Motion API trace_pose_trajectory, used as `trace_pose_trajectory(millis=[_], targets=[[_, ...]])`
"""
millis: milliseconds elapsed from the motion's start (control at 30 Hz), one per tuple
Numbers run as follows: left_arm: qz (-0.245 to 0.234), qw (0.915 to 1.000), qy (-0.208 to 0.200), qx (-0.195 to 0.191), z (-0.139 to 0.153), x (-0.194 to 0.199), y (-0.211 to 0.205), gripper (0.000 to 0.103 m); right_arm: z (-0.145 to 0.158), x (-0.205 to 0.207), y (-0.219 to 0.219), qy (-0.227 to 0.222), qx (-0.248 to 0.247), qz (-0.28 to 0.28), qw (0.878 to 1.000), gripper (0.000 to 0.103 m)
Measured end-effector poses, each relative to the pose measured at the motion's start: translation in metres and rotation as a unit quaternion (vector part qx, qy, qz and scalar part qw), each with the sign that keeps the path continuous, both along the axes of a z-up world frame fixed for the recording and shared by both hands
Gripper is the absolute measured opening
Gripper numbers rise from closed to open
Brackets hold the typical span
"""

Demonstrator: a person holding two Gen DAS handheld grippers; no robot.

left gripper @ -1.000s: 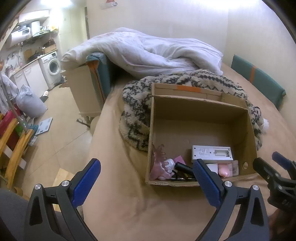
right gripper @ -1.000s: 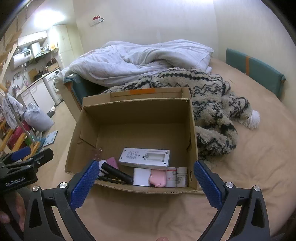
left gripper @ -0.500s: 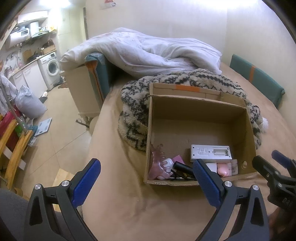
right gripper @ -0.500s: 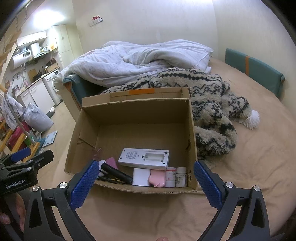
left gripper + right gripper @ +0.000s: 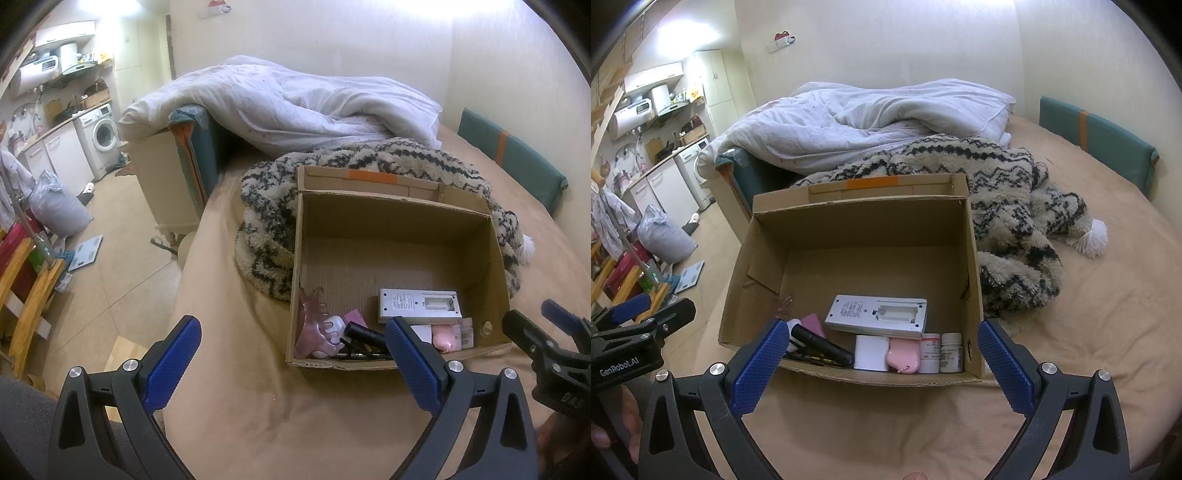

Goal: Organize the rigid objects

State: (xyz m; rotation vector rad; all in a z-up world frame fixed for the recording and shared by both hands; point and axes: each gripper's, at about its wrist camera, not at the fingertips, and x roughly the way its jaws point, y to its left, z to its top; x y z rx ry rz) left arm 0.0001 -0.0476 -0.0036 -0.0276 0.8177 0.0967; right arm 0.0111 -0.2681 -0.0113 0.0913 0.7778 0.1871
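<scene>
Inside cardboard box (image 5: 857,236) | two pill bottles (image 5: 940,352) | one remote (image 5: 877,315) | both tongs (image 5: 293,363) (image 5: 882,365) apart, empty

Both cameras sat low over the near edge of the bed (image 5: 258,424), each looking forward between its own tool's two spread blue fingers toward the wall at the far edge. The left view stood toward the bed's left edge and faced slightly rightward, so the cardboard box (image 5: 399,229) lay right of its centre and the floor and kitchen filled its left side. The right view faced the box (image 5: 857,221) nearly head-on and close. The two views shared the box, the patterned blanket (image 5: 1008,206) and the white duvet (image 5: 295,99). Each view caught the other tool at its margin: the right tool (image 5: 546,328) at the left view's right rim, the left tool (image 5: 650,314) at the right view's left rim.
</scene>
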Motion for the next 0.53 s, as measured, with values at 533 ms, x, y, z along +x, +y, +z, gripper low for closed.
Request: trace_pose_trajectory(millis=[533], targets=[[0.001,1.0,0.001,0.0,0.0024,0.0012,-0.0004,0.1,-0.0003,-0.0001,0.0001,0.001,0.002,0.001,1.0,0.103]])
